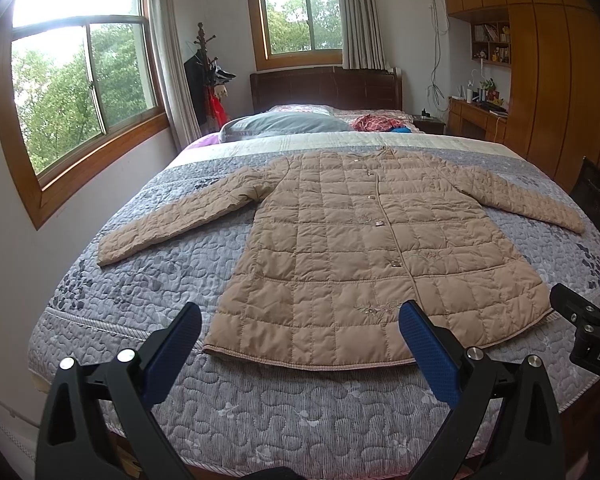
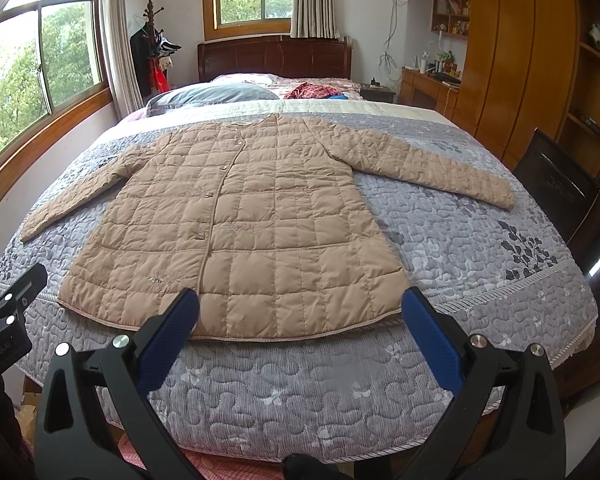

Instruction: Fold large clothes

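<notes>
A tan quilted long coat (image 1: 340, 248) lies flat and buttoned on the bed, front up, both sleeves spread outward, hem toward me; it also shows in the right wrist view (image 2: 236, 216). My left gripper (image 1: 300, 320) is open and empty, held above the foot of the bed over the coat's hem. My right gripper (image 2: 300, 304) is open and empty too, over the hem's right part. The right gripper's body shows at the right edge of the left wrist view (image 1: 584, 320). The left gripper's body shows at the left edge of the right wrist view (image 2: 8, 308).
The bed has a grey patterned quilt (image 1: 260, 408) (image 2: 480, 248). A grey pillow (image 1: 284, 124) and red cloth (image 1: 376, 122) lie near the dark headboard. Windows and a wall stand on the left, a wooden wardrobe and desk (image 2: 500, 60) on the right, a dark chair (image 2: 556, 184) by the bed.
</notes>
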